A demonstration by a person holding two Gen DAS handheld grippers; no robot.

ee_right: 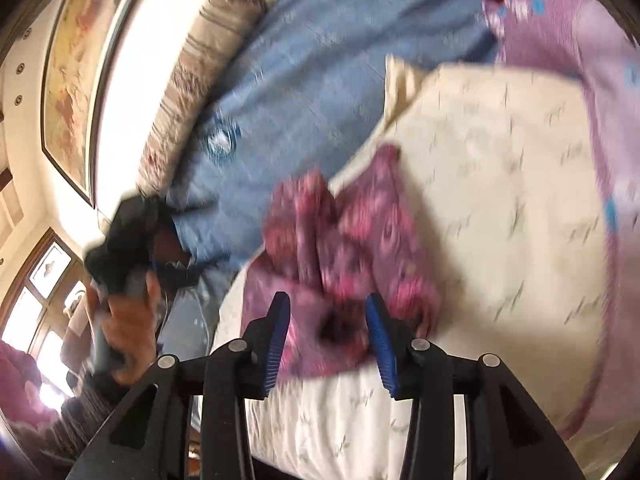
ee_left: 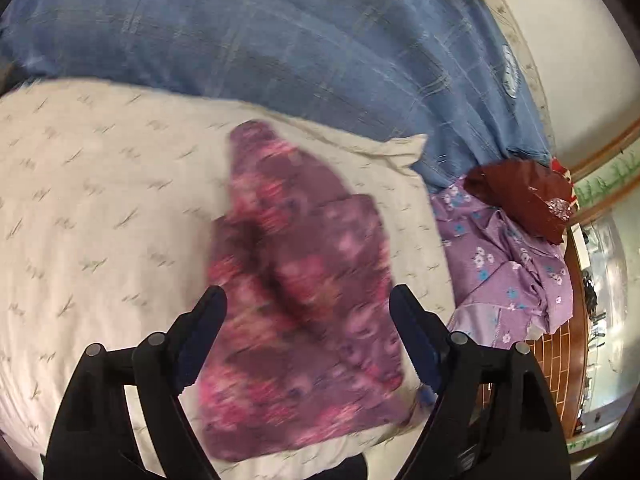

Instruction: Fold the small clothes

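- Left gripper (ee_left: 308,308): jaws spread wide, nothing pinched. It hovers over the near part of the garment (ee_left: 300,288), one finger on each side of it.
- Right gripper (ee_right: 328,316): jaws apart, blue ribbed pads (ee_right: 278,336) facing in. The bunched near end of the garment (ee_right: 340,248) sits between the tips; blur hides whether they touch the cloth.
- Garment: small purple-pink floral piece, lying on the cream pillow (ee_left: 100,208). Left view shows it partly folded, a flap doubled over its middle, narrow end pointing away. Right view shows it rumpled into ridges.
- Pillow (ee_right: 500,200): cream with small sprig print, sits on the blue sheet (ee_left: 300,40).
- Lilac cloth (ee_left: 504,264) with blue and white flowers lies just beside the pillow on its right, with a dark red cloth (ee_left: 524,196) on its far end.
- Right view: left hand (ee_right: 128,320) grips a handle at the lower left; the blue sheet (ee_right: 312,64) meets a beige bolster (ee_right: 188,80) by the wall; framed picture (ee_right: 76,72) above.
- Both views are motion-blurred.
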